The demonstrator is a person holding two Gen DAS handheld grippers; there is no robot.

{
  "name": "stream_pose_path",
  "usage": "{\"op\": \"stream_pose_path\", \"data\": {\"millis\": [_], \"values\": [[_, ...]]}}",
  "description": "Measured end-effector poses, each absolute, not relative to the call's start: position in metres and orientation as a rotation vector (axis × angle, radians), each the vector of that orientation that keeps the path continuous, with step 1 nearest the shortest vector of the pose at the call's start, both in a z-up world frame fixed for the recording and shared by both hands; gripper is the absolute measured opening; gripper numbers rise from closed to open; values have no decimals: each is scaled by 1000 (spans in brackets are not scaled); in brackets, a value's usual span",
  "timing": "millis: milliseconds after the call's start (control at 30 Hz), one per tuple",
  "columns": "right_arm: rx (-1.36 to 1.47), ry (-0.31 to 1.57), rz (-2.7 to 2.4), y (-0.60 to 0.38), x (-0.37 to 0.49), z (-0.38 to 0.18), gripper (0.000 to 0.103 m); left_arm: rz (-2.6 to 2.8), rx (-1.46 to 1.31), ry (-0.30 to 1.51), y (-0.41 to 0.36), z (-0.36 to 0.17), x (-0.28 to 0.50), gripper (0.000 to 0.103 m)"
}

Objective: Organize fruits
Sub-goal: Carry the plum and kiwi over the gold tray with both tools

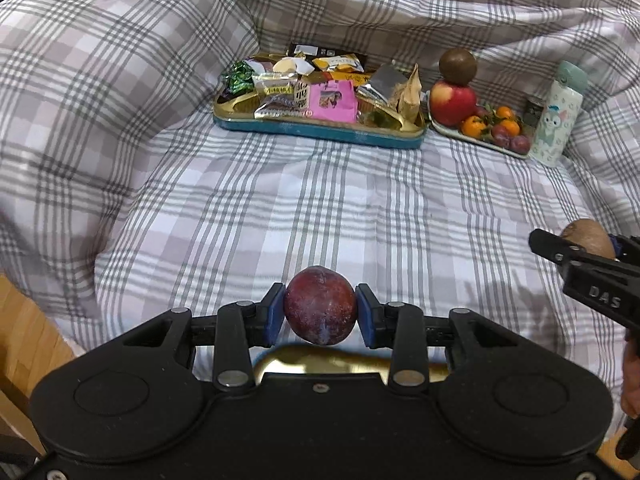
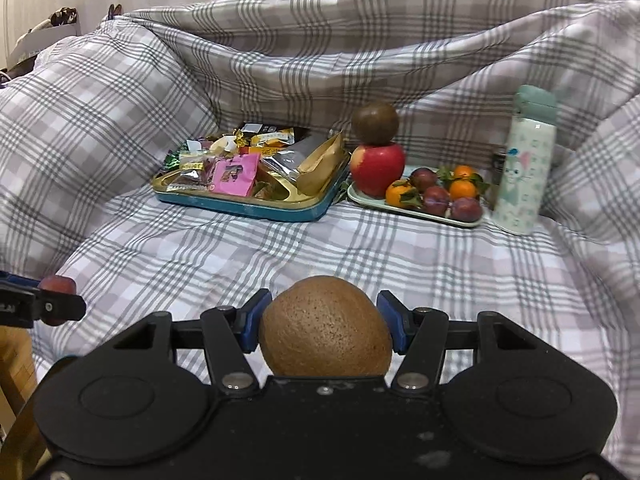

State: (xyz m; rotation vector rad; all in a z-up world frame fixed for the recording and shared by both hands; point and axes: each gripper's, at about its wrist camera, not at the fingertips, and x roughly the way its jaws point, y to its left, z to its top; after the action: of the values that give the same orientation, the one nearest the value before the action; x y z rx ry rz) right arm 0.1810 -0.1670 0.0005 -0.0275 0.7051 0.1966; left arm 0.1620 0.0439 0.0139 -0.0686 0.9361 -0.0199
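My left gripper (image 1: pixel 320 312) is shut on a dark red plum (image 1: pixel 320 306), held above the checked bedsheet at the near side. My right gripper (image 2: pixel 325 326) is shut on a rough brown round fruit (image 2: pixel 325 328); it also shows at the right edge of the left wrist view (image 1: pixel 588 238). At the far side a pale fruit tray (image 2: pixel 404 209) holds a red apple (image 2: pixel 378 170) with a brown fruit (image 2: pixel 375 123) on top, small oranges (image 2: pixel 462 189) and plums (image 2: pixel 466 209). The tray also shows in the left wrist view (image 1: pixel 476 140).
A teal and gold snack tin (image 1: pixel 320 132) full of wrapped snacks lies left of the fruit tray. A white patterned bottle (image 2: pixel 524 168) with a teal lid stands right of the tray. Bunched checked bedding (image 1: pixel 100 100) rises at left and behind. A wooden edge (image 1: pixel 24 340) is lower left.
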Motion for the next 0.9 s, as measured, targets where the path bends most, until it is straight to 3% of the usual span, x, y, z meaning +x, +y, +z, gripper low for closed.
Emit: {"op": "stream_pose_path", "data": {"millis": [900], "values": [[122, 715, 194, -166, 24, 4, 60, 42, -38, 1023, 64, -27, 79, 46]]}}
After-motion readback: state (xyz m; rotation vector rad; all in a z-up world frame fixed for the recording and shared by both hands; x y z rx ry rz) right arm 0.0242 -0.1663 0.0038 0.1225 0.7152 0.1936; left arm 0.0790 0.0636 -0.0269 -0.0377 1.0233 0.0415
